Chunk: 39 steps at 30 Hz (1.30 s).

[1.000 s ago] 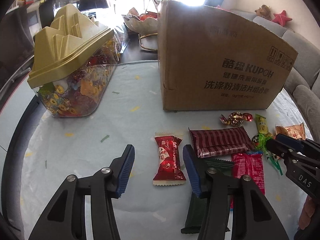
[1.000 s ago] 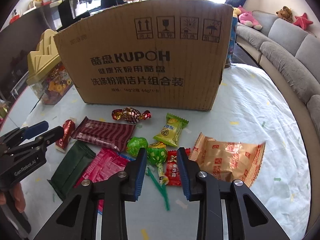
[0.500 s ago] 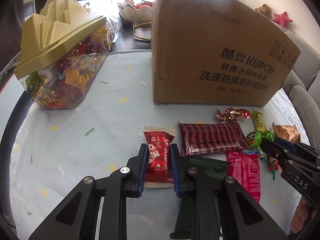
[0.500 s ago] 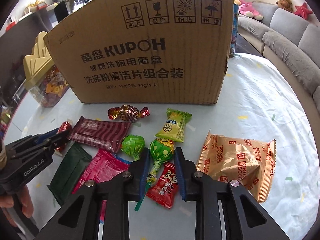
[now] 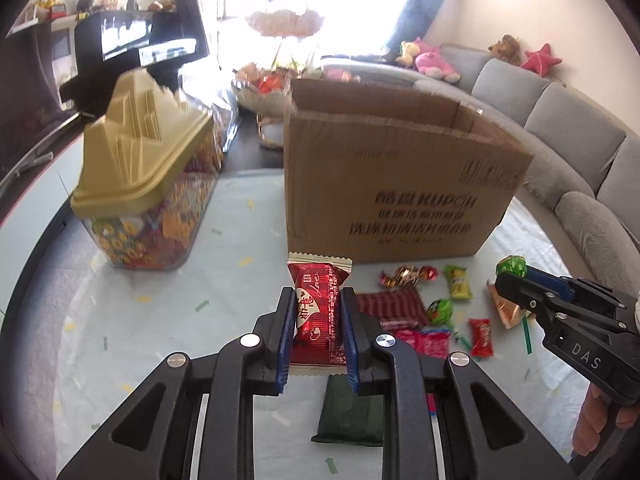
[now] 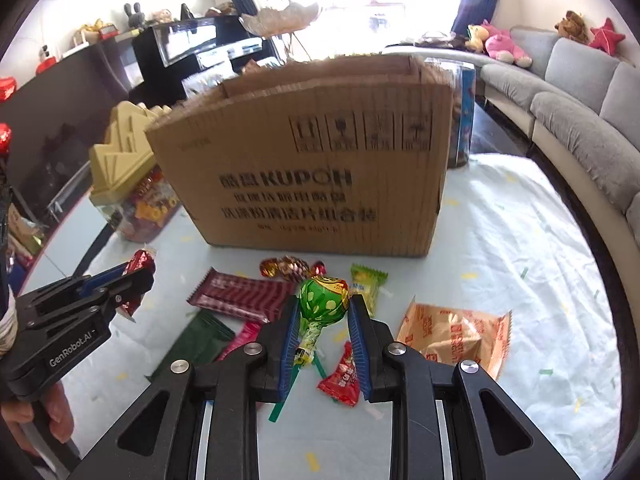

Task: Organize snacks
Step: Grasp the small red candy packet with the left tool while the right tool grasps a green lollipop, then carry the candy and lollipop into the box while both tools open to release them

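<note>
Both sets of fingers clenched on snacks, clear of the worktop [image 6: 520, 240]: red wafer packet [image 5: 318, 312] upright between the left gripper [image 5: 316, 336] fingers, green lollipop [image 6: 322, 300] pinched below its head between the right gripper [image 6: 325, 344] fingers. Cardboard box [image 6: 320, 168] straight ahead, beyond both fingertips, top open. Keep grips firm, lift above the rim before releasing, one side at a time to avoid colliding.

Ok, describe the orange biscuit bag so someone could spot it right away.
Find the big cardboard box on the table. In front of its right corner lies the orange biscuit bag, right of the loose sweets. It is the largest, puffiest packet there, pale orange with red squares.
</note>
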Each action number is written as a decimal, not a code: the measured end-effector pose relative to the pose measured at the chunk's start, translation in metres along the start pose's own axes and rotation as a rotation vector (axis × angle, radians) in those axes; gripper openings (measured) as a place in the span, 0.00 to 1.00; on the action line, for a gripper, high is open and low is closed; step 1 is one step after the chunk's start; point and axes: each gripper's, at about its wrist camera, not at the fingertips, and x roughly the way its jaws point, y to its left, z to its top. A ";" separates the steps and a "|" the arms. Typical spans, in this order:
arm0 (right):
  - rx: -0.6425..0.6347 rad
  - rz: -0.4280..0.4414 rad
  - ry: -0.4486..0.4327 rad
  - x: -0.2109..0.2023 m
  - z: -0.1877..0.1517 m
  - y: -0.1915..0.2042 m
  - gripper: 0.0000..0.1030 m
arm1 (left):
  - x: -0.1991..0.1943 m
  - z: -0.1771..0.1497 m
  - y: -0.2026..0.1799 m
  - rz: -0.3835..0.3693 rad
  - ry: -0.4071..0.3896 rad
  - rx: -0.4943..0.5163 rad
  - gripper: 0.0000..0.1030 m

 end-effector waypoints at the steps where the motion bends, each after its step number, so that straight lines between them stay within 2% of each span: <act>1: -0.005 0.005 -0.011 -0.004 0.003 0.001 0.25 | -0.007 0.004 -0.002 -0.001 -0.020 0.007 0.22; 8: -0.037 0.050 -0.089 -0.028 0.034 0.004 0.25 | -0.031 0.038 -0.012 -0.017 -0.114 0.041 0.22; 18: -0.026 0.099 -0.172 -0.040 0.093 0.002 0.25 | -0.039 0.103 -0.026 -0.044 -0.194 0.074 0.22; 22: -0.020 0.115 -0.196 -0.041 0.119 0.001 0.25 | -0.034 0.129 -0.031 -0.059 -0.195 0.081 0.22; 28: 0.007 0.148 -0.185 -0.030 0.146 -0.004 0.25 | -0.018 0.152 -0.035 -0.065 -0.185 0.081 0.22; 37: -0.023 0.088 -0.178 -0.009 0.159 -0.010 0.25 | 0.017 0.167 -0.031 -0.052 -0.137 0.059 0.22; 39: -0.028 0.081 -0.175 -0.005 0.161 -0.012 0.26 | 0.022 0.167 -0.031 -0.036 -0.142 0.060 0.28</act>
